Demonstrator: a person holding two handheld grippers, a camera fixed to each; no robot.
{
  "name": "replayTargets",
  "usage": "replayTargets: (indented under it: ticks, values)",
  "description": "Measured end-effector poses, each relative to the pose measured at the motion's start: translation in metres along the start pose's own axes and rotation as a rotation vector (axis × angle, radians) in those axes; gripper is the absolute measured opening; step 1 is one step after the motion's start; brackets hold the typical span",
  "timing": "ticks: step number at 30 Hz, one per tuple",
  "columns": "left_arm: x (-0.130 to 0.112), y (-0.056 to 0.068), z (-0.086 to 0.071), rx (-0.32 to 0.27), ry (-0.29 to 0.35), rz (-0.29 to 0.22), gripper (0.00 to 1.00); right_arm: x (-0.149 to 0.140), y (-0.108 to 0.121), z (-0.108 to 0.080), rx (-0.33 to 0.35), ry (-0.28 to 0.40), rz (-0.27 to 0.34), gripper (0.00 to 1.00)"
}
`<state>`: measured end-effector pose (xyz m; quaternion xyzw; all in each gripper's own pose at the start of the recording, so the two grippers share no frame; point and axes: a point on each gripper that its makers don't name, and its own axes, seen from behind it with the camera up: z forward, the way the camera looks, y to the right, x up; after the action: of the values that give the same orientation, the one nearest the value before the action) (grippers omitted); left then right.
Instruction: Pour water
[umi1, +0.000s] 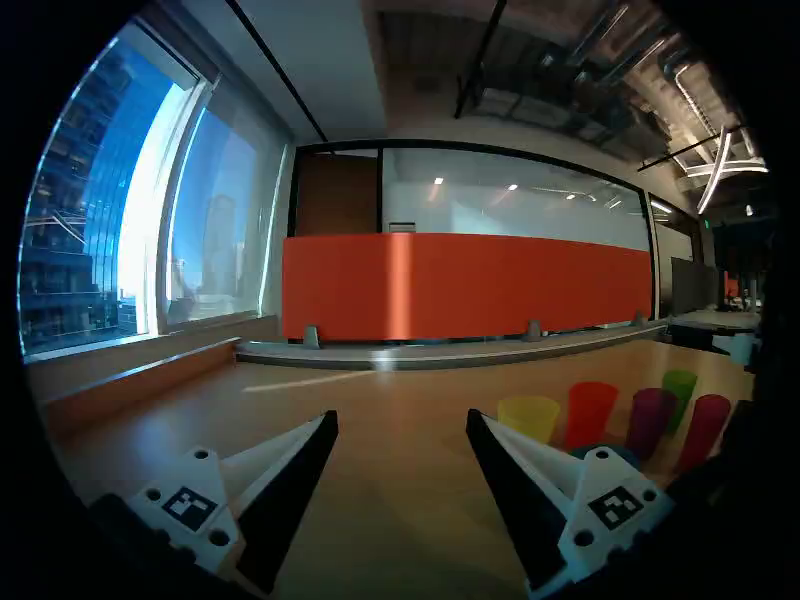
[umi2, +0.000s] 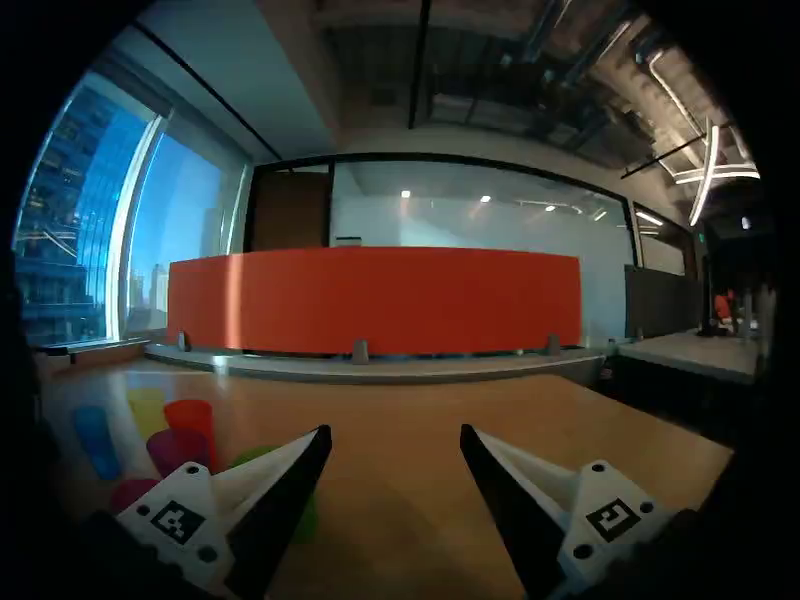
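Left gripper view: left gripper (umi1: 400, 430) spread wide, nothing between the jaws, held low and level over the light wooden tabletop (umi1: 400, 385), likely a ready pose ahead of any grasp. At four o'clock, bunched close together and upright: a yellow translucent plastic cup (umi1: 528, 418), an orange-red translucent plastic cup (umi1: 590, 410), a purple translucent plastic cup (umi1: 650, 420), a green translucent plastic cup (umi1: 680, 385) and a pink translucent plastic cup (umi1: 706, 430). Mouths up, presumably for filling. Water inside: impossible to tell. At twelve o'clock, well beyond, a long orange partition panel (umi1: 470, 285).

Right gripper view: right gripper (umi2: 395, 440) likewise gaping and empty, low over the tabletop. At eight o'clock, the same cluster, plus a blue translucent plastic cup (umi2: 95, 440), partly behind the nearer finger. By this reckoning, cups placed between the two tools, within reach of either.
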<state>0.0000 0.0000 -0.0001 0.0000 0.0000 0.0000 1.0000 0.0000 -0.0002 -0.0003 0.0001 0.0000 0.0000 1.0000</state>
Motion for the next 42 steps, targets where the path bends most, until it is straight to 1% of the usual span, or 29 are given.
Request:
replayTargets:
  ticks: [6,15,21,27,30,36,39,42]
  values:
    - [0.0,0.0,-0.001,0.0,0.0,-0.001,0.96,0.001,-0.004,-0.004,0.0,0.001,-0.003,0.99]
    - [0.0,0.0,-0.001,-0.003,0.002,-0.003,0.96,-0.001,-0.006,-0.001,0.001,-0.003,-0.004,0.99]
    - [0.003,-0.001,0.002,-0.004,-0.005,-0.009,0.96,0.018,-0.013,-0.001,0.02,0.014,-0.022,0.99]
    - [0.032,-0.004,0.001,-0.011,0.021,-0.011,0.96,0.038,-0.014,-0.001,0.028,0.012,-0.024,0.99]
    - [0.047,-0.007,0.001,-0.012,0.022,-0.008,0.96,0.049,-0.014,-0.001,0.027,0.004,-0.024,0.99]
    - [0.069,-0.008,0.005,-0.029,0.0,-0.023,0.96,0.073,-0.016,0.0,0.042,-0.024,-0.025,0.99]
    - [0.081,-0.01,0.006,-0.03,-0.014,-0.037,0.96,0.084,-0.018,-0.001,0.055,-0.035,-0.017,0.99]
    - [0.096,-0.011,0.007,-0.031,-0.021,-0.041,0.96,0.095,-0.018,-0.001,0.061,-0.044,-0.002,0.99]
